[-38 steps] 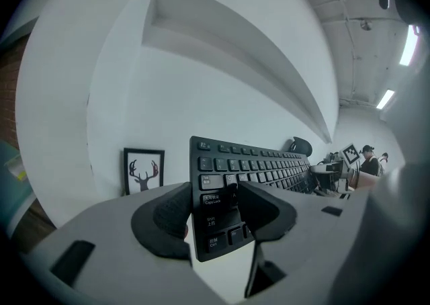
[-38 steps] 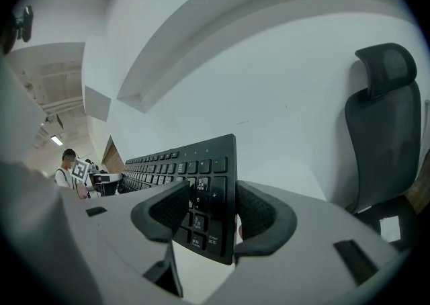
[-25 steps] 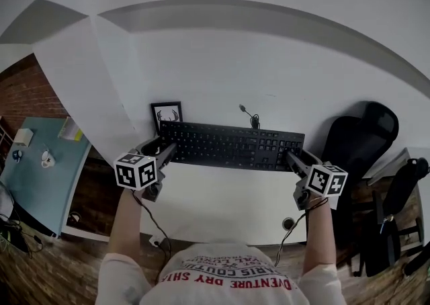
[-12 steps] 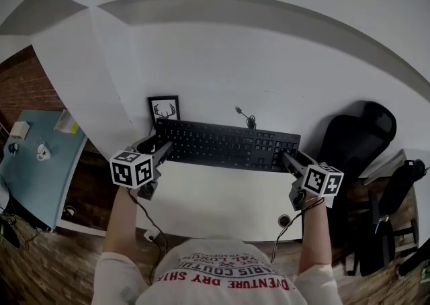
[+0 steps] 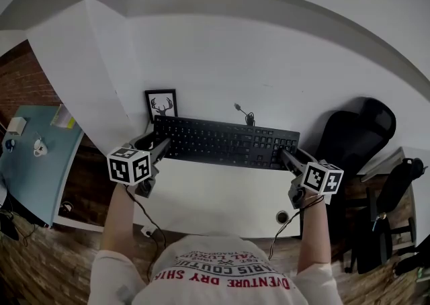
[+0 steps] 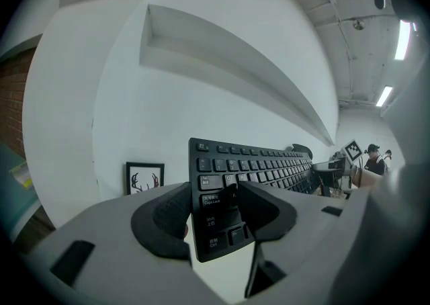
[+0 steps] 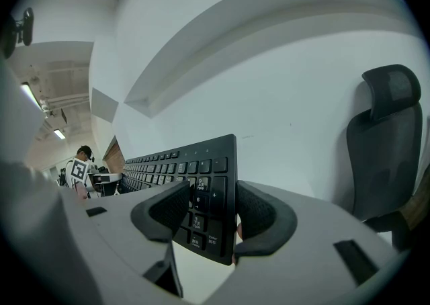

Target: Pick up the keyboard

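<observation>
Keyboard (image 5: 225, 144) at centre frame, along the far side of the white desk (image 5: 222, 196). Left gripper (image 5: 160, 150) clamps its left end and right gripper (image 5: 286, 158) clamps its right end. A sound lift likely raises both ends together and level, so neither end slips.

White desk (image 5: 222, 196) fills the frame's centre; a framed antler picture (image 5: 161, 105) stands at its upper-left corner; a cable (image 5: 246, 116) lies along its upper edge.

Each keyboard (image 5: 225, 144) end is buried in the jaws; bits on the teal table (image 5: 40, 176), left edge, too tiny to tell.
</observation>
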